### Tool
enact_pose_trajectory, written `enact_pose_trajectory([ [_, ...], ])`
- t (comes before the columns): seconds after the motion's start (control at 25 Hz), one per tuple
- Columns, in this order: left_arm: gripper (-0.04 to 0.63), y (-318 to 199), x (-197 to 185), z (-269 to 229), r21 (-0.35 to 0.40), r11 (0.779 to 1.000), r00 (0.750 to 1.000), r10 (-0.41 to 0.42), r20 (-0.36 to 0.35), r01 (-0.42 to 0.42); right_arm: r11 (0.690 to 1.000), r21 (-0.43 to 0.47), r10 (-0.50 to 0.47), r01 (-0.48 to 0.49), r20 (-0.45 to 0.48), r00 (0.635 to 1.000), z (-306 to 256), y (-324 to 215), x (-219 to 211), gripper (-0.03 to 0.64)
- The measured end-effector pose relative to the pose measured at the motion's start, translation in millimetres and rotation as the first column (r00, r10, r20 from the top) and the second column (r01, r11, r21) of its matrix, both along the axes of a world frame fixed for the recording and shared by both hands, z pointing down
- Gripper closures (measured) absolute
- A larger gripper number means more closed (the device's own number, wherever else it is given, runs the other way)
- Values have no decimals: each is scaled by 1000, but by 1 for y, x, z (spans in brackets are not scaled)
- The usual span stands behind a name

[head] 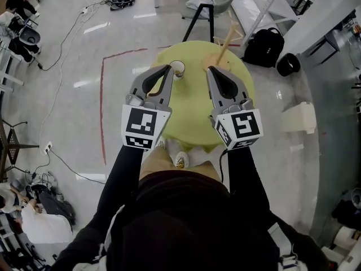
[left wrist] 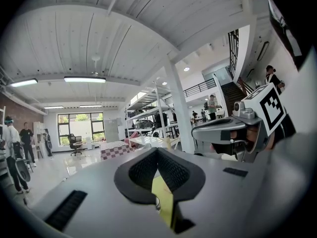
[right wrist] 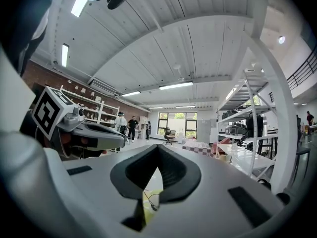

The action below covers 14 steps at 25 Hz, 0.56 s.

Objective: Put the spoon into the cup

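Note:
A white paper cup [head: 177, 68] stands on the round yellow-green table [head: 192, 117], near its far edge. A wooden spoon [head: 223, 48] lies at the table's far right, handle pointing away from me. I hold both grippers level above the table, side by side. The left gripper [head: 168, 68] is shut and empty, its tips just left of the cup in the head view. The right gripper [head: 210, 70] is shut too, with nothing in it, short of the spoon. In the left gripper view the left gripper's [left wrist: 157, 150] pads meet; in the right gripper view the right gripper's [right wrist: 157, 147] pads meet as well.
A black backpack [head: 264, 46] and a black bucket [head: 288, 65] sit on the floor beyond the table at right. A chair [head: 208, 4] stands behind the table. A white box [head: 299, 117] lies right of it. Red tape [head: 102, 95] marks the floor at left.

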<state>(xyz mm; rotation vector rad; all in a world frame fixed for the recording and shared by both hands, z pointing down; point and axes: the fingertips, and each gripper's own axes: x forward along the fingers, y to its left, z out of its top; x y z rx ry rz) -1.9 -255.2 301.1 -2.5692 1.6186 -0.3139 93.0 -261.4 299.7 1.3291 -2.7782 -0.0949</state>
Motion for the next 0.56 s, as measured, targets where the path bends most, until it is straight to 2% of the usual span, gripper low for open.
enact_pose_trajectory([
  [0.56, 578, -4, 0, 0, 6, 1000, 1000, 12, -2, -12, 1000, 3, 13, -13, -2, 1000, 1, -4, 0, 591],
])
